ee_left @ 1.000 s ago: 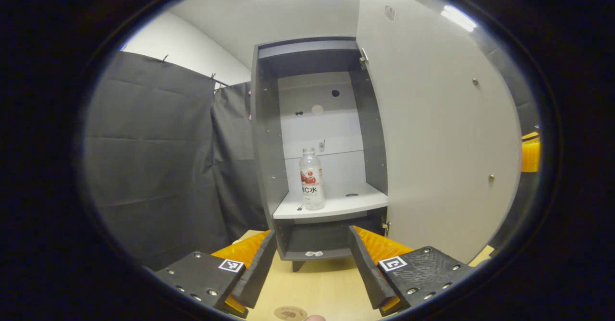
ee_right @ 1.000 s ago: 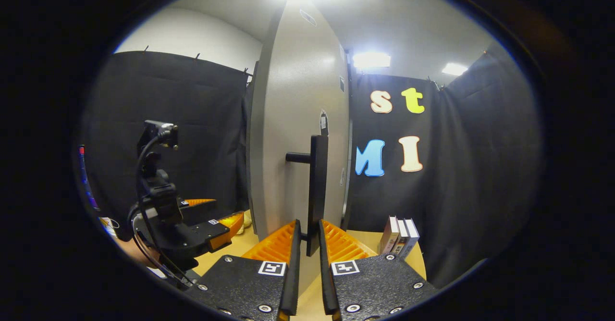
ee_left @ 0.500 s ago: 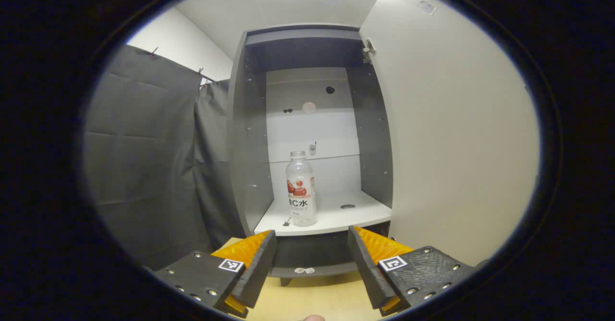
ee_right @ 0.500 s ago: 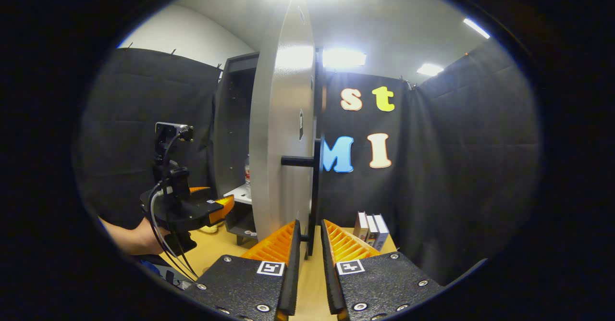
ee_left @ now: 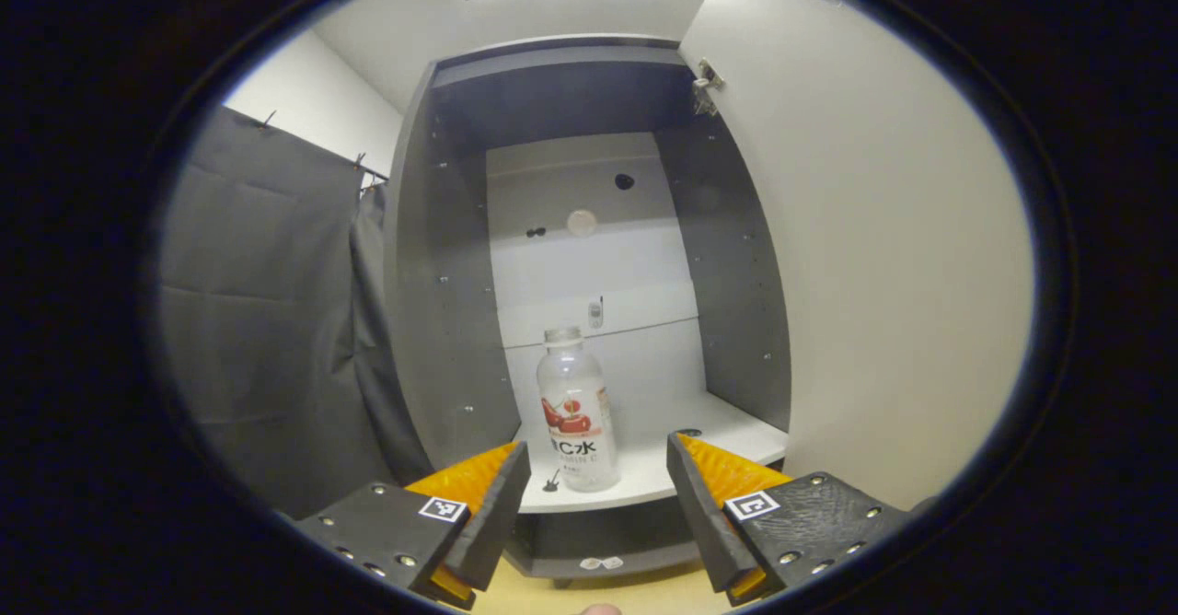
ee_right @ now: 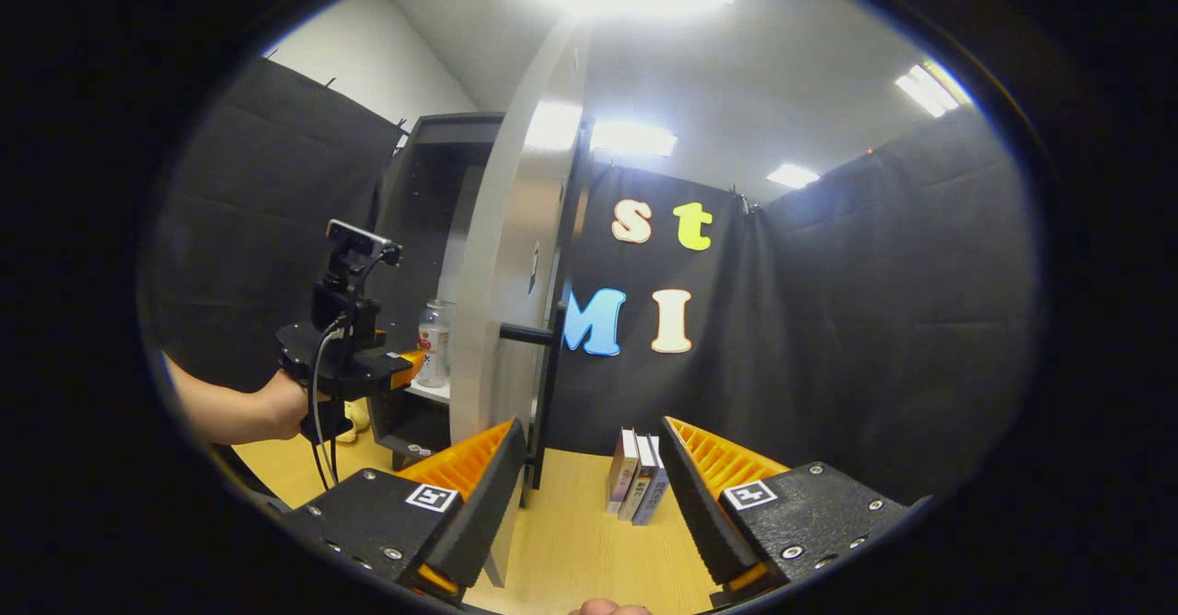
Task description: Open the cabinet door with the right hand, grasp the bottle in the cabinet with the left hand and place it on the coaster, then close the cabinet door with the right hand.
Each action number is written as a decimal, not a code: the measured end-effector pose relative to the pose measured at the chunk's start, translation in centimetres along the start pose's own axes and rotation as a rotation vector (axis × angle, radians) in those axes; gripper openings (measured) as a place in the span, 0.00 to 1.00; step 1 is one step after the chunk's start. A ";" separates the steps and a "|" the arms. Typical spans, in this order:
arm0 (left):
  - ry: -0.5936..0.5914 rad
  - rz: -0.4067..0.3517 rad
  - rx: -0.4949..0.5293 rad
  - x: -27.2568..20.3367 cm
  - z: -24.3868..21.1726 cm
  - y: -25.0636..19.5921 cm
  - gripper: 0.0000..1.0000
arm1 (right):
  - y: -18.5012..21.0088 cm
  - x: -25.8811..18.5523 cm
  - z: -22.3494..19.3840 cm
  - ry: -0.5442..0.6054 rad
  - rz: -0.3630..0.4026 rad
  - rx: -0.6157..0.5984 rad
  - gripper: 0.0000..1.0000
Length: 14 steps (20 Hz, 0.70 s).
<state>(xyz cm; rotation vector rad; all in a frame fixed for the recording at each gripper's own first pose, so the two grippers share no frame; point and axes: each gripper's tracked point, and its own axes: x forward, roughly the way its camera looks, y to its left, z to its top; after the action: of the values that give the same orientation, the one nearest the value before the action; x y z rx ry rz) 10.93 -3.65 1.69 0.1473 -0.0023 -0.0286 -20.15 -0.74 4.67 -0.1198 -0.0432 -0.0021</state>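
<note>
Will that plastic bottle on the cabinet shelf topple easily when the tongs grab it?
Probably, if nudged: the bottle stands tall and narrow on the shelf. It looks clear, possibly empty, so likely light. Its smooth sides may slip or dent.

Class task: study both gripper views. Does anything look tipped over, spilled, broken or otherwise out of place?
Nothing stands out. The bottle stands upright on the cabinet shelf, the cabinet door is swung wide open, and the books stand together on the table. Both the left gripper and the right gripper are open.
</note>
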 end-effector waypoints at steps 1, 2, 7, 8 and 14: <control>0.004 0.005 0.001 0.8 -0.2 0.0 0.86 | -0.5 -1.1 -0.6 0.005 -0.021 0.024 0.90; 0.001 0.009 0.005 1.6 -0.2 0.2 0.86 | -1.0 -2.1 -1.0 0.005 -0.042 0.056 0.91; -0.006 -0.001 0.009 6.4 -1.3 1.0 0.86 | -5.3 -6.0 -3.7 0.032 -0.240 0.247 0.93; 0.005 -0.005 -0.008 7.2 -1.8 1.0 0.86 | -5.7 -6.5 -4.2 0.046 -0.283 0.262 0.93; 0.000 -0.028 -0.021 11.5 -3.5 1.2 0.81 | -5.2 -4.7 -6.7 0.125 -0.393 0.262 0.95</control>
<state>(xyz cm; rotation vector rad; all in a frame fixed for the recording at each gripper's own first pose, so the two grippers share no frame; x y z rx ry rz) 22.44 -2.27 -1.64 0.1260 -0.0004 -0.0563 -24.57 -6.74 -1.55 0.1523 0.0582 -0.3947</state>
